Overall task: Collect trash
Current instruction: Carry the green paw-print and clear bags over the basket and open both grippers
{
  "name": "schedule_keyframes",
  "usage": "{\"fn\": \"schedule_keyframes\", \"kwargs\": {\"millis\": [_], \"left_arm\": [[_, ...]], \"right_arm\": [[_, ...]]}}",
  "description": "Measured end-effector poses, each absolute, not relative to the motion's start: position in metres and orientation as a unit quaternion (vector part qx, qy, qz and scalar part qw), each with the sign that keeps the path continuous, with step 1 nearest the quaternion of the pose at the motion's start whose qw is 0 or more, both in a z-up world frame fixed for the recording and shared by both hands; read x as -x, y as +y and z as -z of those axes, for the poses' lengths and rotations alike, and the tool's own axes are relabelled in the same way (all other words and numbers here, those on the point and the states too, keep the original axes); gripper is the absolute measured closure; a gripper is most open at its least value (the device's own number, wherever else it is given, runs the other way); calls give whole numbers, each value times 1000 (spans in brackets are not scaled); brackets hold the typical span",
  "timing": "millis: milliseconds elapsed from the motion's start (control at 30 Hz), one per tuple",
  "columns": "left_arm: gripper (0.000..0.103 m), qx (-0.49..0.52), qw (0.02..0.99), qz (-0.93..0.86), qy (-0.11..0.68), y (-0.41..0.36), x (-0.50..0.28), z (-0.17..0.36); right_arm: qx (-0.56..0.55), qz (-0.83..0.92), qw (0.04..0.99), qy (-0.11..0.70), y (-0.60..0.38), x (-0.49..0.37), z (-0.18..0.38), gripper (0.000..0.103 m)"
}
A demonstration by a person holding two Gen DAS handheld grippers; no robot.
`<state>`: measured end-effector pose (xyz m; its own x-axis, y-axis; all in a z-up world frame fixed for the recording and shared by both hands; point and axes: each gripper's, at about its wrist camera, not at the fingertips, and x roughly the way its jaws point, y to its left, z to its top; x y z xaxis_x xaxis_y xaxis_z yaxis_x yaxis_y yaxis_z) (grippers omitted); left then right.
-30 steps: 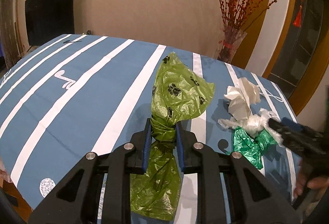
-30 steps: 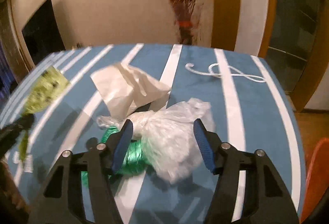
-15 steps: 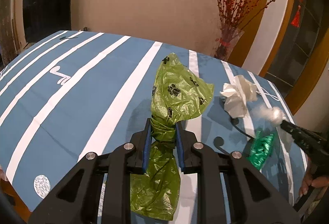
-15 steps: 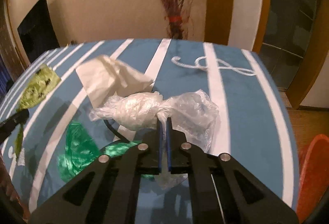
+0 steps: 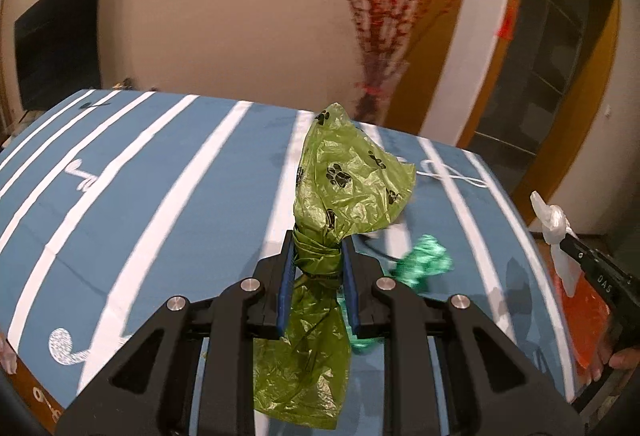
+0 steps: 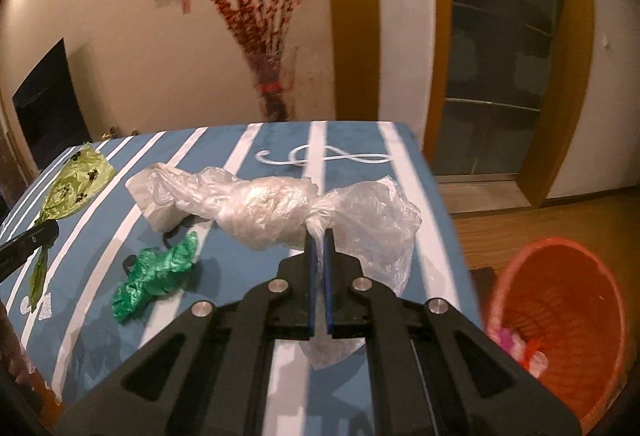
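Observation:
My left gripper (image 5: 318,254) is shut on the knotted neck of an olive-green bag with black paw prints (image 5: 348,180), held above the blue striped table (image 5: 168,204). My right gripper (image 6: 319,236) is shut on the twisted waist of a clear plastic bag (image 6: 260,210), lifted off the table. In the left wrist view that clear bag (image 5: 554,222) shows at the right edge, at the tip of the right gripper (image 5: 570,238). A crumpled dark-green bag (image 6: 156,272) lies on the table, also visible as the dark-green bag (image 5: 424,260) past my left fingers. A white tissue (image 6: 158,214) peeks out behind the clear bag.
An orange mesh waste basket (image 6: 560,316) stands on the wooden floor to the right of the table, with some scraps inside. A vase of red branches (image 6: 272,92) stands behind the table's far edge. A dark screen (image 5: 56,36) hangs on the left wall.
My right gripper closed on the clear bag, lifted it and swung right, bringing the orange basket into view. My left gripper moved right, still holding the paw-print bag.

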<state>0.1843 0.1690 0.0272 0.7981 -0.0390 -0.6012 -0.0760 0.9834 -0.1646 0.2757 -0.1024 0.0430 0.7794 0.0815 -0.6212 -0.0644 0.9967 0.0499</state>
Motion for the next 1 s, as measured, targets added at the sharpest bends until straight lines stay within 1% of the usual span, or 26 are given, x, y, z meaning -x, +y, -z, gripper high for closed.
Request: {"fn": "schedule_keyframes", "kwargs": {"millis": [300,633,1000], "left_arm": [[82,67,945,59,315,100,-176,-39],[82,48,932,138,331,18,-180,-33],[82,40,914,200,350,-58,-188,-21]], "right_arm": [[-23,25,955,293,-157,-229,-53,98],[-45,99,953,283,-215,-200,-49,98],[-70,158,944,280,-268,-187,-37,98]]}}
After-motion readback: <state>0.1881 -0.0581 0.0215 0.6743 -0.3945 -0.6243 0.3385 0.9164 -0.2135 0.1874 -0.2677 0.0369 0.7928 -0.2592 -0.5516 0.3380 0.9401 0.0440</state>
